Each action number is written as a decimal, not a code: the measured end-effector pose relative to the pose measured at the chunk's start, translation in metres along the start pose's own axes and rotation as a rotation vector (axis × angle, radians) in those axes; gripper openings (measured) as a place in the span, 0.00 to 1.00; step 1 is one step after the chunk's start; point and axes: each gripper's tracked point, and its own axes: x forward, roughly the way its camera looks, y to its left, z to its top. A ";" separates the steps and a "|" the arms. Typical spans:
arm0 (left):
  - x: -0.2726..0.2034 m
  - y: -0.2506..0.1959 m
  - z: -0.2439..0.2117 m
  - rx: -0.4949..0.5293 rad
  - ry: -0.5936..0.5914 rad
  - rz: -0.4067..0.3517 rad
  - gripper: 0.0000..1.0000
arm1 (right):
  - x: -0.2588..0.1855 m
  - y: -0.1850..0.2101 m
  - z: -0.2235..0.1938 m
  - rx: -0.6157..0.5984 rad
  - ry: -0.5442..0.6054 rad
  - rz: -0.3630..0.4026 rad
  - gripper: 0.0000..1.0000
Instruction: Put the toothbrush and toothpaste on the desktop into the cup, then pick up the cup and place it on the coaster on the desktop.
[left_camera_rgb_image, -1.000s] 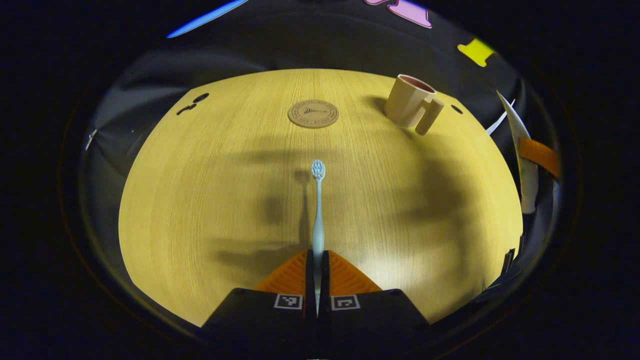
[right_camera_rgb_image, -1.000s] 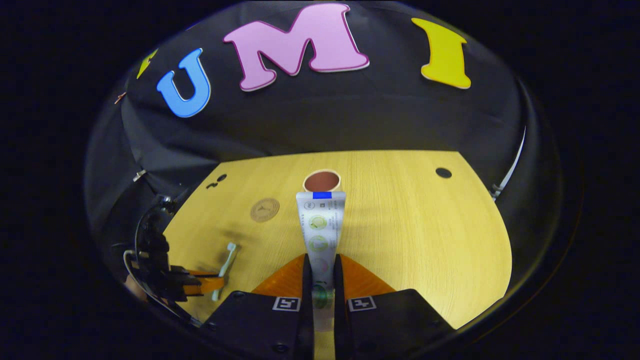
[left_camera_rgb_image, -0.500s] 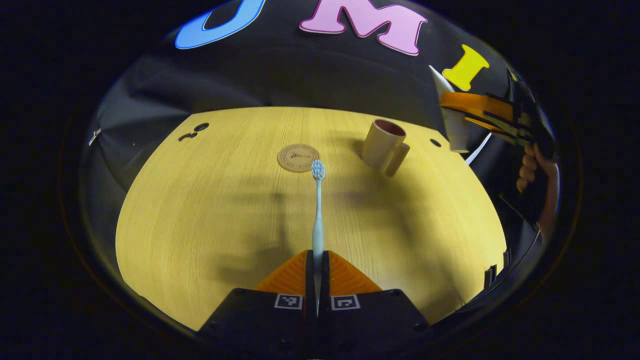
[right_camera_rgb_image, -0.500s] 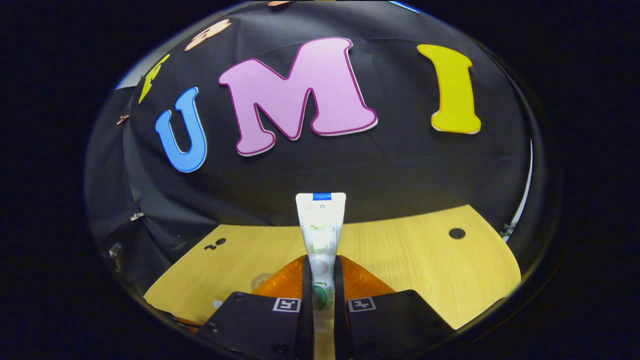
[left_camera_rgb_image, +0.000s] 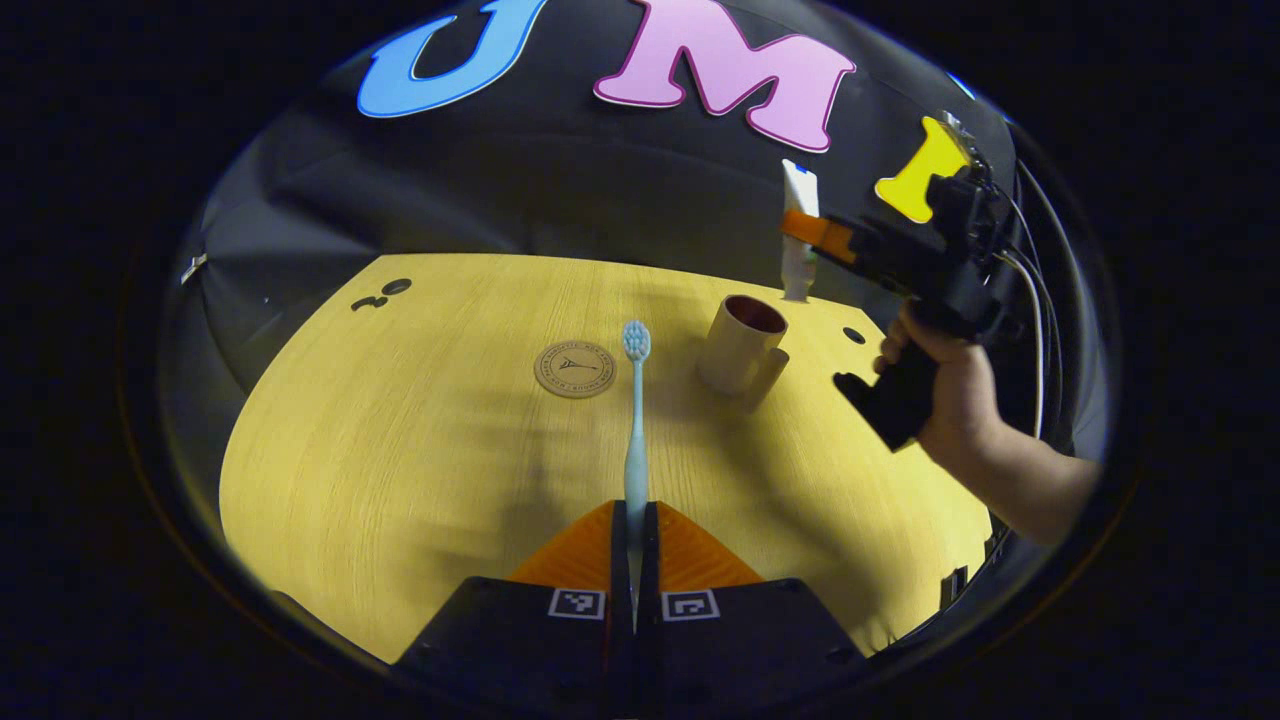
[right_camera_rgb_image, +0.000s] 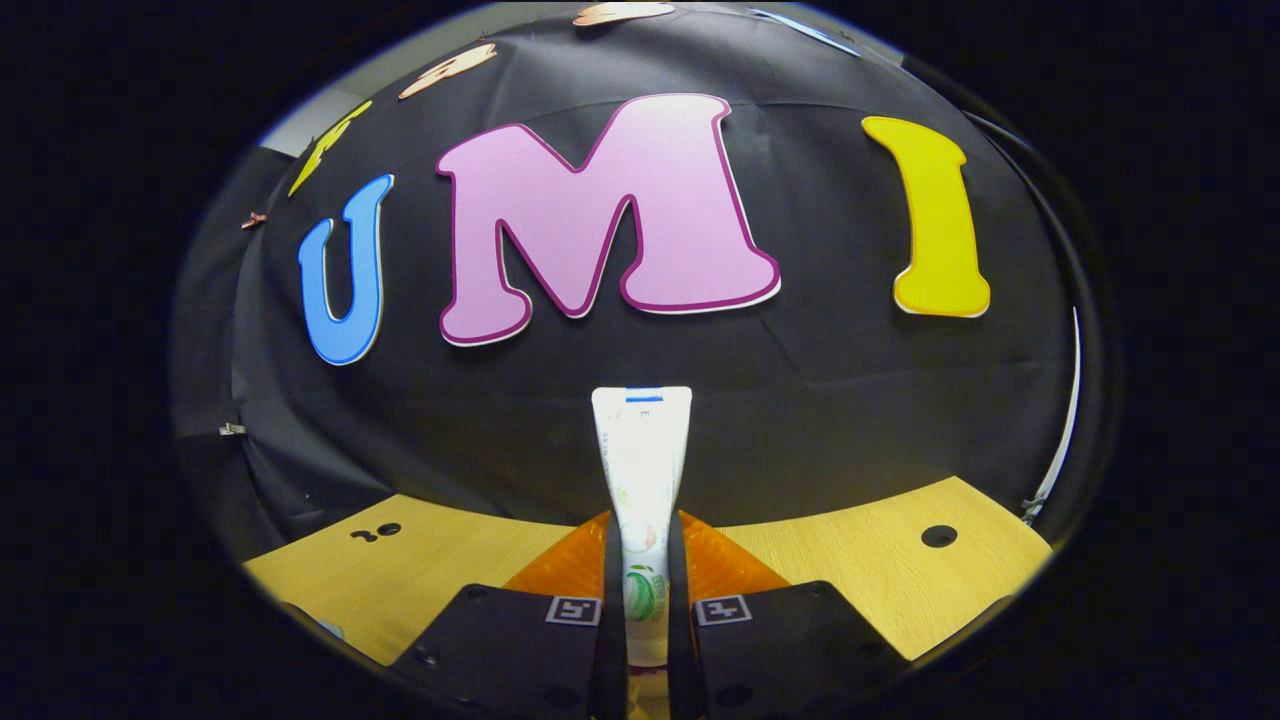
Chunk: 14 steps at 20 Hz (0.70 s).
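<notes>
Currently both items are lifted, neither is in the cup yet. Left to right in the left gripper view: coaster (left_camera_rgb_image: 574, 368) flat on the desktop (left_camera_rgb_image: 400, 450), bare. Just right of it the toothbrush (left_camera_rgb_image: 635, 420) — handle clamped in the left gripper (left_camera_rgb_image: 634, 520), long axis straight out along the fingers, bristle head at the far end, above the desk between coaster and cup. Cup (left_camera_rgb_image: 741, 346) upright, mouth open, handle toward the camera. Above its far rim, the toothpaste (left_camera_rgb_image: 799, 232) hangs near-vertical, narrow end down, pinched around mid-length by the right gripper (left_camera_rgb_image: 812, 232), a hand (left_camera_rgb_image: 945, 385) on its grip.

Right gripper view: its fingers are clenched on the tube (right_camera_rgb_image: 641, 470), flat crimped end pointing away.

Key relation — the tube is nearer the cup; judging by the alignment, it needs a short drop, though I can't tell if the tip is centred over the mouth.
</notes>
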 end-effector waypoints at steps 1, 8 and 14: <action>0.001 -0.002 0.004 0.000 -0.014 -0.005 0.06 | 0.007 0.002 -0.005 -0.005 -0.009 0.001 0.19; 0.000 -0.006 0.019 -0.021 -0.082 -0.017 0.07 | 0.020 0.008 -0.061 -0.021 0.058 0.009 0.19; 0.005 -0.016 0.025 -0.033 -0.101 -0.031 0.06 | 0.010 0.001 -0.094 -0.011 0.129 -0.005 0.28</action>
